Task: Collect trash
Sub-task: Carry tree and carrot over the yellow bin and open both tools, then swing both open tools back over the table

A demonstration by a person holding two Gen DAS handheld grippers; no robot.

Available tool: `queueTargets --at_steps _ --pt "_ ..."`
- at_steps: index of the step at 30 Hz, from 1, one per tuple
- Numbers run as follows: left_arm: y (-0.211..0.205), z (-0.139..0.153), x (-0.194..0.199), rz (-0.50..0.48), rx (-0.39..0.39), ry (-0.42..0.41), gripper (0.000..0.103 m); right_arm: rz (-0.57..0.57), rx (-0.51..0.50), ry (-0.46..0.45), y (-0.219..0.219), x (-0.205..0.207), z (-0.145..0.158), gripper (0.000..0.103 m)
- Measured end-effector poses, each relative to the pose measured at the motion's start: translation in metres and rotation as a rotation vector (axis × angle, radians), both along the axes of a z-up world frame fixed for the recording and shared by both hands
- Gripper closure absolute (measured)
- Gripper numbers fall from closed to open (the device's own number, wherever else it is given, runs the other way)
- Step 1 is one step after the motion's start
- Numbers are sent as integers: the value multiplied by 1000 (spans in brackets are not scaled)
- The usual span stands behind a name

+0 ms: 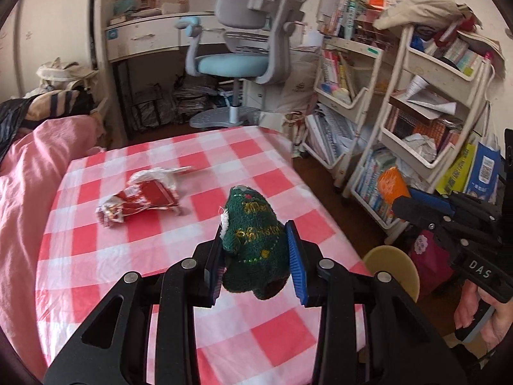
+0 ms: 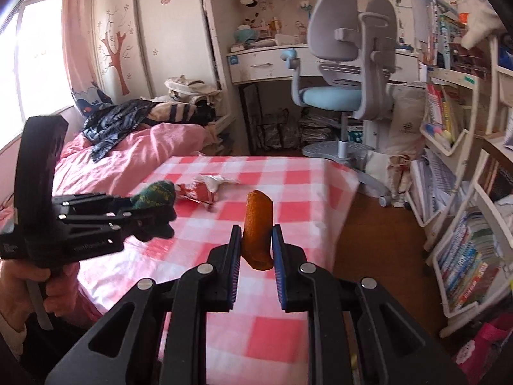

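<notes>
**Both grippers loaded above the checked table**

Above the red-and-white checked tablecloth (image 1: pixel 166 253), the left gripper (image 1: pixel 256 256) has its two blue-padded fingers closed against a dark green knitted sock (image 1: pixel 256 240) with gold lettering stitched across it. The sock fills the gap between the pads and bulges out above and below them, clear of the cloth. From the right wrist view the same sock (image 2: pixel 157 192) pokes out of the left gripper (image 2: pixel 150 211) at the left of the picture, with the person's left hand (image 2: pixel 48 285) wrapped round the handle.

The right gripper (image 2: pixel 256 250) is closed to a narrow gap on an orange peel (image 2: pixel 258 231), a curved strip that stands nearly upright between the pads and rises above the fingertips. It too hangs over the tablecloth (image 2: pixel 288 192), not touching it.

Further back on the cloth lies a crumpled red-and-white wrapper (image 1: pixel 141 197), well apart from both grippers and slightly blurred.

Beyond the table stands a grey desk chair (image 1: pixel 243 48) with a pale blue seat, before a white desk (image 1: pixel 144 35). A pink quilt (image 1: pixel 29 173) lies to the left, and white shelf carts (image 1: pixel 433 102) stuffed with books stand to the right.
</notes>
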State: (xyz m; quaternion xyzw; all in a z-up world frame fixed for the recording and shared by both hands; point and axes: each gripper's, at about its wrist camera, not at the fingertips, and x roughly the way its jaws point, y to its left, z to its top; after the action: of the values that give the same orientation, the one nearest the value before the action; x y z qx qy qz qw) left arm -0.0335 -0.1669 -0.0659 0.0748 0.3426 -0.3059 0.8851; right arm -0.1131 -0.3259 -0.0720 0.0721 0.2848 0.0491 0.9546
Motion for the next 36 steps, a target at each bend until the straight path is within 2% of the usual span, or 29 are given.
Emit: queueTargets --at_steps 5,11,12,14,16,19,22,25,27,29,32,36 --pt "-81 -15 -31 -178 33 21 70 -145 7 140 -68 -44 -57 83" --pt "-186 -52 -68 -364 73 96 70 -257 36 285 -119 -71 -115 82" --pt "-202 -61 -73 -395 82 120 69 -274 36 321 -128 -73 -125 73" --pt "-230 -81 -82 -432 112 170 62 -322 33 342 -140 -80 -132 60" --pt "-242 -93 -87 -433 158 179 44 -368 62 328 -154 -88 -129 60" --pt "-231 -87 -80 -388 175 131 32 -402 81 275 -164 -94 -116 59" --pt "-197 -69 -58 -269 99 125 20 -372 96 197 -154 -86 -95 55" --pt "-153 -52 -35 -143 36 128 17 -291 83 121 -126 -66 -70 46" --pt "-124 -38 -22 -60 10 102 16 -230 66 80 -103 -50 -53 38" --pt "-97 -25 -9 5 -3 72 14 -167 44 34 -77 -33 -32 32" --pt "-54 -8 9 125 -2 32 11 -77 31 -23 -37 -8 -6 29" --pt "0 2 34 251 -21 53 11 -24 60 -64 2 9 4 21"
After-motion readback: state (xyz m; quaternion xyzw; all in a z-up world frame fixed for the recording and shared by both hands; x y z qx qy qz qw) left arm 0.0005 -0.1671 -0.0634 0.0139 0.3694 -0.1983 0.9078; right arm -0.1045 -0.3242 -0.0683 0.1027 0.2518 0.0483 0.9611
